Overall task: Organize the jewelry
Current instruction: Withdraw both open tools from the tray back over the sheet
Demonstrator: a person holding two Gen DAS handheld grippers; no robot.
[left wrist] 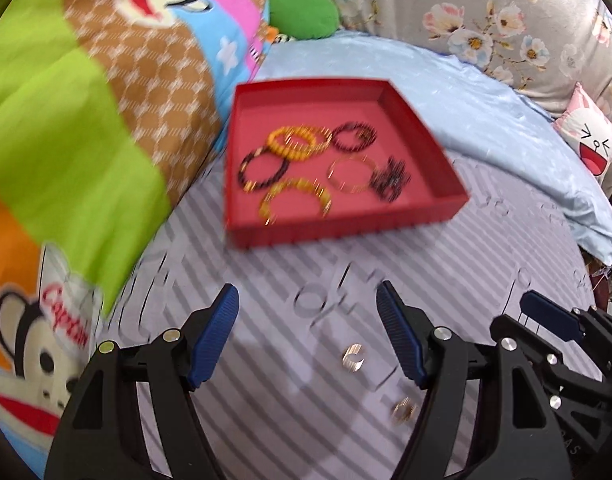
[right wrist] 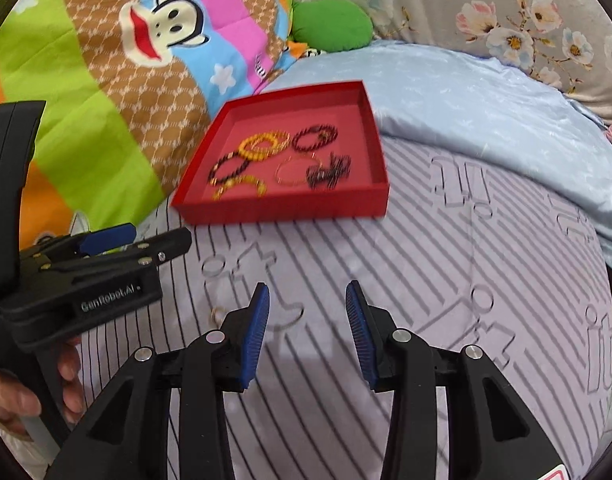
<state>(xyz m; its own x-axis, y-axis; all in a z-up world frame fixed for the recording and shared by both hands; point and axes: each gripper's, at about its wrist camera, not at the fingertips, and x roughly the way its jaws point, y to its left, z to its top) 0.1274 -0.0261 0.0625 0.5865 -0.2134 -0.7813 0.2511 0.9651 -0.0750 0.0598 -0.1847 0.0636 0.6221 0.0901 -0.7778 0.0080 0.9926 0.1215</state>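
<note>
A: Where's the jewelry?

B: Mostly in the red tray (left wrist: 421, 136), sitting on the striped sheet (left wrist: 290, 360), far side from both grippers. Inside: orange bead bracelet (left wrist: 292, 142) top middle, dark red one (left wrist: 353, 136) to its right, black bead one (left wrist: 262, 170) at left w/ its rim touching the orange one. Thin gold bangle (left wrist: 351, 174) centre-right, a black clump (left wrist: 389, 178) just beside it, can't tell what, too blurred. Amber open cuff (left wrist: 296, 196) nearest the front wall.

A: Anything outside the tray?

B: Yes, two small gold rings loose on the sheet. One open ring (left wrist: 353, 357) lies between the left gripper's fingers, not touched. A 2nd ring (left wrist: 403, 410) sits nearer the camera, just beside the right-hand finger.

A: Grippers?

B: Left gripper (left wrist: 307, 332) spread wide, nothing grasped. Right gripper (right wrist: 307, 328) also released, gap narrower, only bare sheet between the blue pads (right wrist: 256, 332). They're side by side; in the right wrist view a hand (right wrist: 22, 392) grips the left tool's handle.

A: Surroundings?

B: Cartoon monkey quilt (left wrist: 86, 120) left of tray, touching its left edge. Pale blue blanket (left wrist: 485, 120) behind and right. Green cushion (left wrist: 302, 10) and floral fabric (left wrist: 485, 12) at back.
</note>
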